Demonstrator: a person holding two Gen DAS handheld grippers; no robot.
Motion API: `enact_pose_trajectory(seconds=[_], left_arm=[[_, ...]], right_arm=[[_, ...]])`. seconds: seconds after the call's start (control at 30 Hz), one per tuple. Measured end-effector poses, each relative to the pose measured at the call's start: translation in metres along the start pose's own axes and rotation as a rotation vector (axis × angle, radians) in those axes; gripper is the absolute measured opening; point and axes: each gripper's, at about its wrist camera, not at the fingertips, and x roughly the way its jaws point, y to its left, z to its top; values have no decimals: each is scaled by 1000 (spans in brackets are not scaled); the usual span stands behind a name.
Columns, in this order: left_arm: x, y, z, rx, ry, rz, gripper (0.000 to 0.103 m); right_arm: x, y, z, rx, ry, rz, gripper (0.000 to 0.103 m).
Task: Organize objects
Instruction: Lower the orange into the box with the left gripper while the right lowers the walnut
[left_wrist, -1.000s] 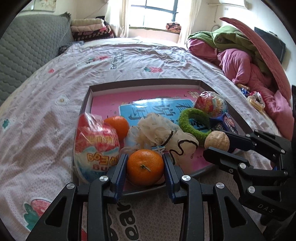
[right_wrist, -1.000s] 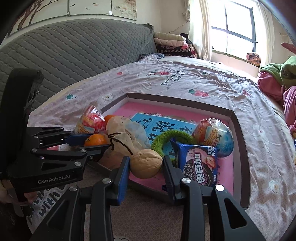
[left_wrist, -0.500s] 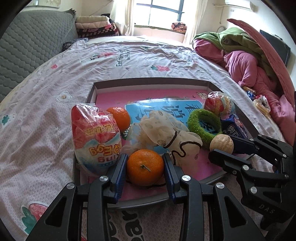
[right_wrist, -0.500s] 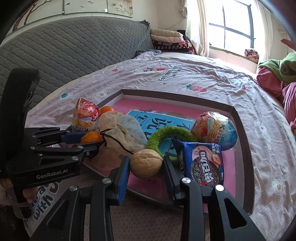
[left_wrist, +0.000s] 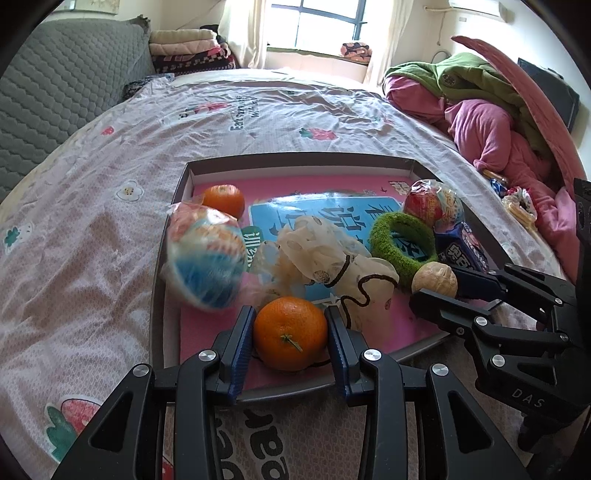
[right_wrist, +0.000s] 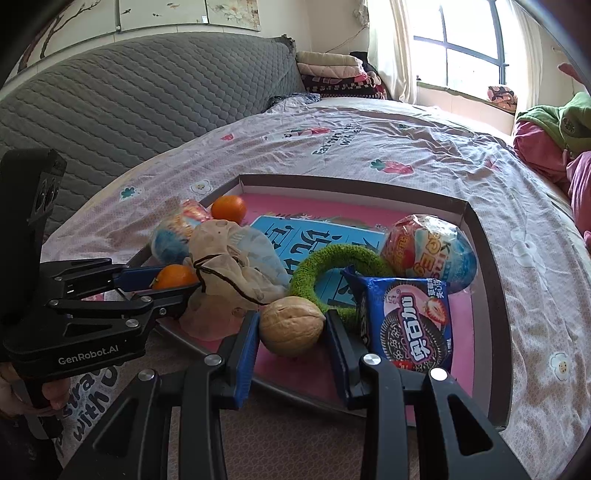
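The left gripper's fingers (left_wrist: 246, 332) clamp a soft, bruisable tangerine (left_wrist: 290, 333) across its middle at the tray's (left_wrist: 295, 159) 6 o'clock edge, while the right gripper (right_wrist: 291, 326) pinches a hard, light, roll-prone walnut (right_wrist: 291, 325) at 5 o'clock.

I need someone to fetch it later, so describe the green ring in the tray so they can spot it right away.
On the bed lies a shallow tray with a pink floor. Toward its near right part, the green ring lies flat on a blue sheet, between a cloth bag and a blue biscuit pack. It is the only fuzzy, green, hollow thing there.
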Motion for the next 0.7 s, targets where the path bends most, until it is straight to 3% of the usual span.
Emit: enact_pose_trajectory(seconds=[0.7], left_arm=[[-6, 3, -2, -10, 13, -8, 39]], right_arm=[[-2, -6, 1, 55, 42, 60, 36]])
